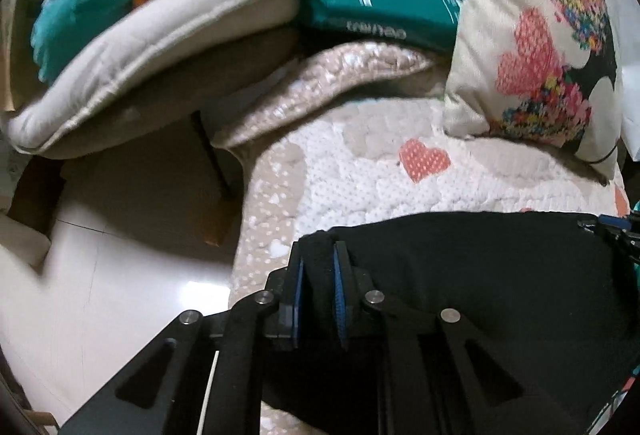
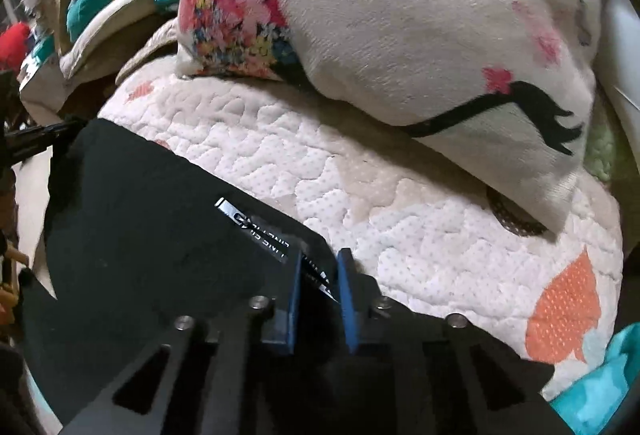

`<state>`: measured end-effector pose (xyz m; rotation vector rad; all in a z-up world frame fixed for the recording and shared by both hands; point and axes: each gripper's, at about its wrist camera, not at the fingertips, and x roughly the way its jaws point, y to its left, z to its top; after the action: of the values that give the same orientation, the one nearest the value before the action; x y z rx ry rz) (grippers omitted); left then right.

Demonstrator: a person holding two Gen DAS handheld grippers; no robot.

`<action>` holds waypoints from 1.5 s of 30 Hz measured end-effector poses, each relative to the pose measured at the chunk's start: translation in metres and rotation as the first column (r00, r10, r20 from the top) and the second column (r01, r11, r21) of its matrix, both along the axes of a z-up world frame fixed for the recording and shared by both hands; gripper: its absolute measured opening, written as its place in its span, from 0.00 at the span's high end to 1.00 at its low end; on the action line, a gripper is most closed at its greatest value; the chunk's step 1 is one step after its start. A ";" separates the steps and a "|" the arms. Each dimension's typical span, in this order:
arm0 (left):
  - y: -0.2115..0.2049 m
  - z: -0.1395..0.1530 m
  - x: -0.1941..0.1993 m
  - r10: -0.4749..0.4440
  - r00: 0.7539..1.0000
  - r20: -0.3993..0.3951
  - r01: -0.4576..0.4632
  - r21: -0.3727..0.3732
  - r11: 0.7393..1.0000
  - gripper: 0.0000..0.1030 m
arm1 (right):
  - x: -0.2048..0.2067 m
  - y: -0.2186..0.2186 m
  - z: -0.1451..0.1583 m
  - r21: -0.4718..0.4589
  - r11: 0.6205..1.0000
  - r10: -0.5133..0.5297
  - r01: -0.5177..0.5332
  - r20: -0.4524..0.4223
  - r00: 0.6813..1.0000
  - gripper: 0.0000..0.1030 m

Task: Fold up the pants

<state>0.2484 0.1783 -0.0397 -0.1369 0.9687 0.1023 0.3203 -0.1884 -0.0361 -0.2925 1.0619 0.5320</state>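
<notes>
Black pants [image 1: 480,275] are stretched over a quilted white bed cover with heart patches [image 1: 360,171]. My left gripper [image 1: 320,247] is shut on the left corner of the pants' edge, cloth bunched between its blue pads. My right gripper [image 2: 319,259] is shut on the right corner of the same edge [image 2: 160,227], beside a white printed label [image 2: 256,227]. Each gripper shows at the far side of the other's view: the right one [image 1: 616,231], the left one [image 2: 36,139].
A cream pillow with a flower print [image 1: 532,47] lies on the bed just beyond the pants, also in the right wrist view [image 2: 400,15]. A beige cushion [image 1: 152,51], a teal package [image 1: 380,7] and a folded quilt [image 1: 320,87] are piled at the far left. The floor [image 1: 100,275] lies left of the bed.
</notes>
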 end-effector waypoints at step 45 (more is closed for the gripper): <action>-0.066 0.001 -0.342 -0.065 0.990 -0.124 0.096 0.271 0.958 0.72 | -0.313 -0.052 -0.001 -0.017 0.998 -0.057 0.055 -0.183 0.982 0.87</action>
<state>-0.0933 0.1118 -0.0387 0.1677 1.0623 0.1707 0.0077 -0.2408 -0.0371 -0.2261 1.2484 0.5088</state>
